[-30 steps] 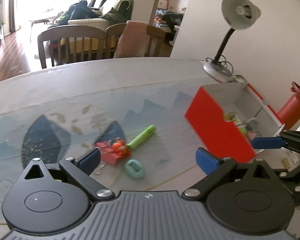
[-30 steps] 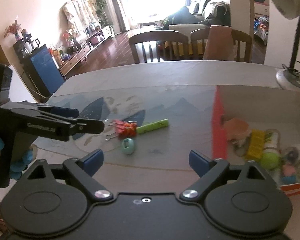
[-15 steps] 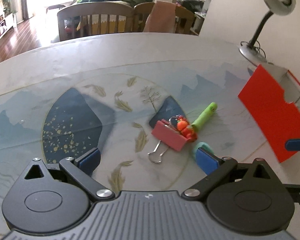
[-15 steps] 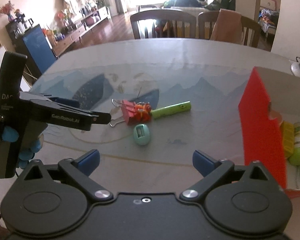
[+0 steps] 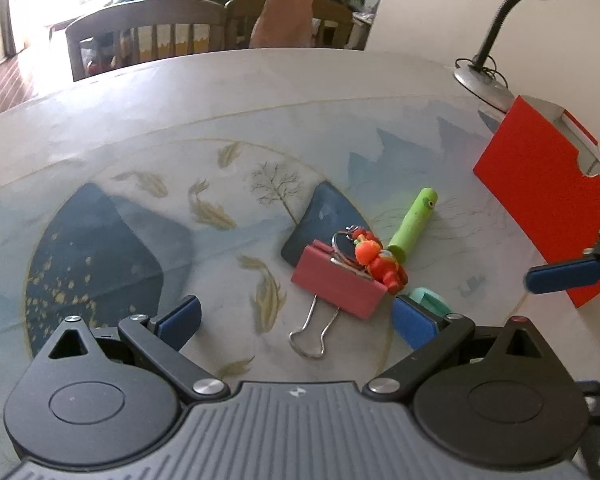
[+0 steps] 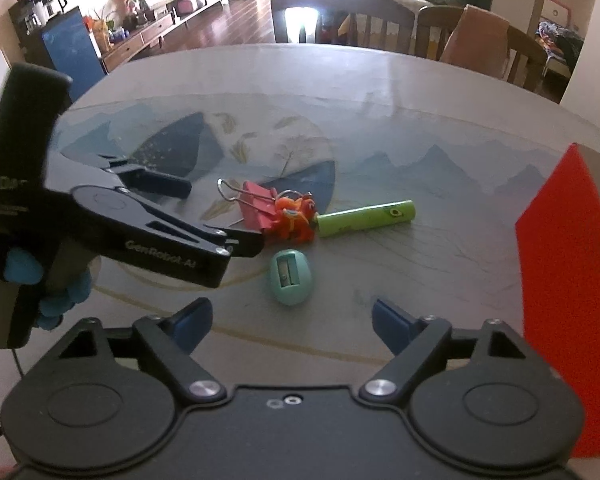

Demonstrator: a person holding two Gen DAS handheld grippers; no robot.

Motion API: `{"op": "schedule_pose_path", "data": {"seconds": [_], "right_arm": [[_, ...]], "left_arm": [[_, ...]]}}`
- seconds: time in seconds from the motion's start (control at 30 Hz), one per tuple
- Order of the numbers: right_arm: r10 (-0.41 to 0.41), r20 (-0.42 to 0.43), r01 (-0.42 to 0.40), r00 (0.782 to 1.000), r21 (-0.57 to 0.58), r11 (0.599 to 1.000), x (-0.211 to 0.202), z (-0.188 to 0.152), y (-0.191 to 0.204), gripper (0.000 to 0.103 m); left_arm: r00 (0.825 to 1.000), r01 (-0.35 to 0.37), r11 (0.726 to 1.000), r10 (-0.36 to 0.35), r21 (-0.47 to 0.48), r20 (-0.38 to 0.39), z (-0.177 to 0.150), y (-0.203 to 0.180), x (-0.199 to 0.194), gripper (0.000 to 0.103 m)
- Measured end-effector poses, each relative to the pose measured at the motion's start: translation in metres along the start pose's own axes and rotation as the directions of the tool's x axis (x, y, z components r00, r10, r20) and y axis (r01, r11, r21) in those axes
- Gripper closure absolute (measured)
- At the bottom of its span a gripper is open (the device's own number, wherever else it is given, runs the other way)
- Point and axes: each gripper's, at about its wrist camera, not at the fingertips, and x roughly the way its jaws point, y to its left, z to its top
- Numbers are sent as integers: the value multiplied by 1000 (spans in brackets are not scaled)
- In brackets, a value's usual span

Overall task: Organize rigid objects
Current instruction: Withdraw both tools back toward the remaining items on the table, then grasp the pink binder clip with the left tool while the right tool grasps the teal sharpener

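The round table with a printed blue mountain-and-fish cover (image 6: 380, 92) carries everything. At its right edge stands an open cardboard box with a red outer wall (image 6: 560, 248), likely the bin for the loose pieces.

Near the middle, four small items lie clustered: a lime-green plastic cylinder (image 6: 364, 218), a pink metal binder clip (image 5: 336, 280) with an orange toy figure on a key ring (image 5: 380, 264) resting against it, and, nearest, a teal egg-shaped pencil sharpener (image 6: 291, 278).

The left gripper (image 5: 296, 318) hangs spread over the clip, touching nothing. The right gripper (image 6: 292, 316) has just been narrowing, yet its jaws stand apart and empty, lined up on the sharpener, probably its pick.
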Motion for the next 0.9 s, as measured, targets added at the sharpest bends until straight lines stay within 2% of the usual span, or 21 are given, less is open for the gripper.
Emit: {"op": "schedule_pose_path", "data": {"seconds": [0.23,0.5,0.6,0.77,0.8,0.9], "right_arm": [[-12,-8,12,1000,-37,999,18,2,4,30],[-33,-11,32,999,-70,997,33,4,9,46],[-32,-5,31,999,-69,997,36,5,8,56],[-38,8,39,999,-80,996,37,6,8,66],[-39,11,40,999,-80,996,37,6,8,70],[-45,16,46,999,-76,996,36,6,7,74]], "left_arm": [[999,-3,995,-1,96,45,-1,-6,5,1],[996,-21,989,9,143,90,-2,-8,12,2],[993,-40,986,20,164,119,-1,-11,12,3],[993,-14,983,-8,184,120,2,-15,12,25],[993,-9,982,-14,188,119,2,-16,12,27],[993,-1,981,-22,194,118,2,-17,10,37]]}}
